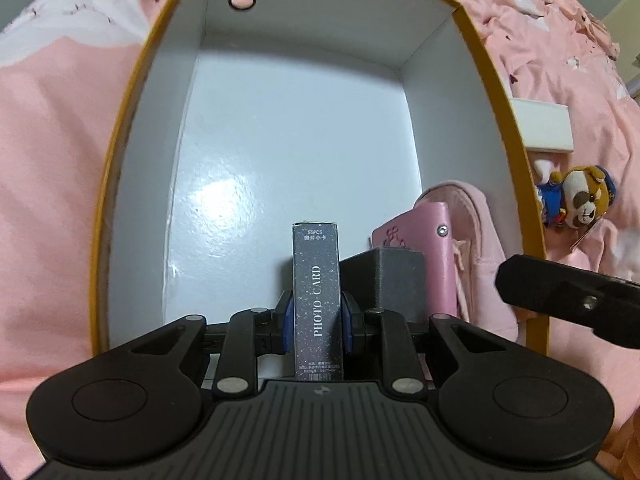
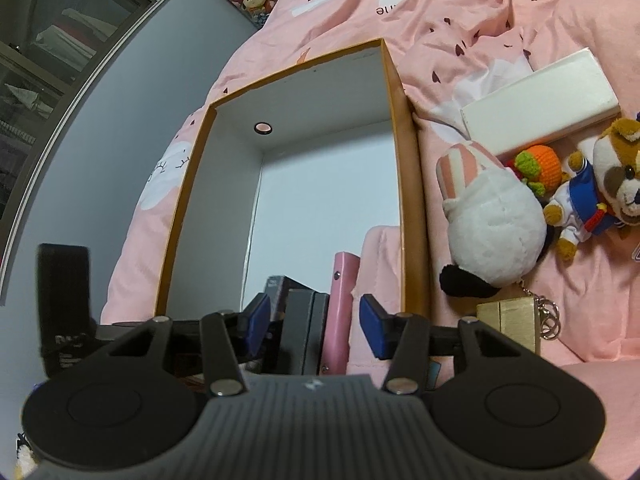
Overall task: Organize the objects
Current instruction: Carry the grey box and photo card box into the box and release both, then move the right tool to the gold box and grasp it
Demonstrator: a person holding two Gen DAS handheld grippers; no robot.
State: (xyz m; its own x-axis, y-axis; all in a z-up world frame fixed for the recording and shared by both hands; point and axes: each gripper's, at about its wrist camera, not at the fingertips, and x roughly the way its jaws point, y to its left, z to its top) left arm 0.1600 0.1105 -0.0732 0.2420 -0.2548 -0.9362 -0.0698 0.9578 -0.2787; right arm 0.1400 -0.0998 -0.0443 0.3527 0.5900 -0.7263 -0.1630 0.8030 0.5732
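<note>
1. Photo card box (image 1: 318, 300): we hold this dark, slim carton clamped in the left gripper (image 1: 318, 320) jaws, its long axis running toward twelve o'clock, over the near end of the open storage box (image 1: 496, 80).
2. Just at three o'clock of it stand a grey case (image 1: 384, 276) and a pink wallet (image 1: 436, 248); we judge the carton slots in beside them.
3. Our right gripper (image 2: 312, 324) hovers above those items, jaws apart, gripping nothing.
4. Only the right view shows the panda plush (image 2: 492, 232), gold box (image 2: 508, 324) and white box (image 2: 540, 104) on the bed (image 2: 480, 20).

Dark speckled PHOTO CARD box (image 1: 318, 300) upright, inside orange box (image 1: 516, 184) w/ white interior, near end.
</note>
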